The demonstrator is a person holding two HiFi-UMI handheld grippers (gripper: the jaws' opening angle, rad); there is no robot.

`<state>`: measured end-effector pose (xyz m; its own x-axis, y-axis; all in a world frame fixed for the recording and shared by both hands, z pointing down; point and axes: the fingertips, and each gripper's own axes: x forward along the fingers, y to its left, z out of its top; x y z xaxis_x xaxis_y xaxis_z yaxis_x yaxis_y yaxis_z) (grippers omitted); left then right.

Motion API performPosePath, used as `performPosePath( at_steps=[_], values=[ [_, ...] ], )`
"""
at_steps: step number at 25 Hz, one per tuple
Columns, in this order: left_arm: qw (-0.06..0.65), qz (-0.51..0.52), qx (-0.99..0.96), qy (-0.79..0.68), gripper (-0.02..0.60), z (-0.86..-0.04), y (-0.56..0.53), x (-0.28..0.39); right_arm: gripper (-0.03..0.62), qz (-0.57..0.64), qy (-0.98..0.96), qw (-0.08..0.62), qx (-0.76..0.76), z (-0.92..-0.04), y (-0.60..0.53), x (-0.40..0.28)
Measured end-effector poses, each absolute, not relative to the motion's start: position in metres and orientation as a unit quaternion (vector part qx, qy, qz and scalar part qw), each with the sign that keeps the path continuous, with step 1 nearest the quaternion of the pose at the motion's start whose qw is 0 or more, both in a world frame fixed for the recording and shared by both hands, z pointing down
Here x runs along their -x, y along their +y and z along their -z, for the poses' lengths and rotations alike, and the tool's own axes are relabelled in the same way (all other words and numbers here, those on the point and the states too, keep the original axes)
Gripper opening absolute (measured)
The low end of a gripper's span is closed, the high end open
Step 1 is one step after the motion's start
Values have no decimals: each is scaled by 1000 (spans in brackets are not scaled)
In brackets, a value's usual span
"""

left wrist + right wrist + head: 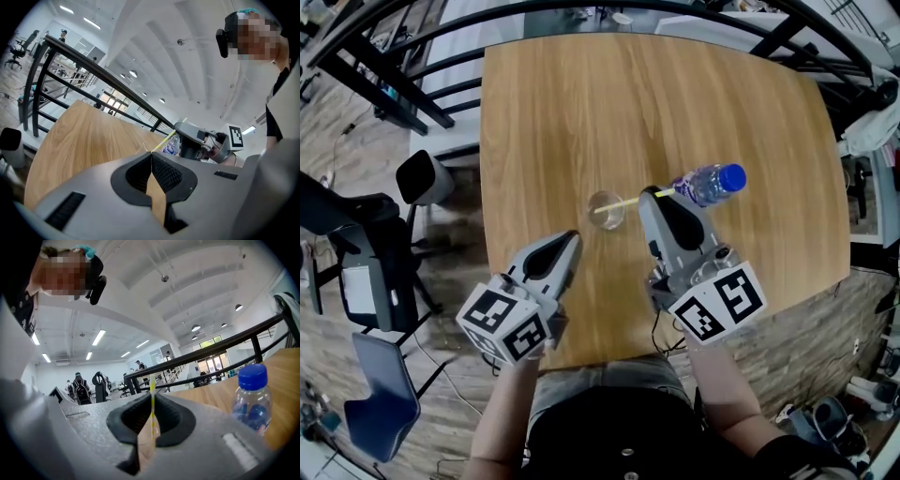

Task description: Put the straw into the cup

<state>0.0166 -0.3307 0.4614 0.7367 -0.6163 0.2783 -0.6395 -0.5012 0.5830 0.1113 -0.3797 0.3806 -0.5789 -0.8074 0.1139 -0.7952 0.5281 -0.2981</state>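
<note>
Pinching the striped straw [152, 389] between almost closed jaws, the right gripper [654, 195] aims it at the cup [606, 210].
The straw runs forward out of these jaws and its free end is over the cup's rim; whether it is inside I cannot tell. The left gripper [151, 159] has its jaws pressed together on nothing, with the cup ahead of them. A blue-capped bottle [251, 399] is just right of the right jaws; its label print is too small to read.

Grey left gripper [573, 236], grey right gripper [645, 195], black-white marker cubes [508, 323], dark shirt [619, 441]
</note>
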Motion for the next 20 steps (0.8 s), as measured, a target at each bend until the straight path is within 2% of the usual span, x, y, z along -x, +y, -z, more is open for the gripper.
performPosePath(
  at_steps=[9, 20],
  values=[
    [357, -24, -862, -360, 18, -478, -330, -17, 17, 162, 876, -20, 454, -409, -385, -95],
    [367, -24, -857, -361, 18, -485, -329, -21, 28, 171, 870, -28, 461, -428, -386, -95]
  ],
)
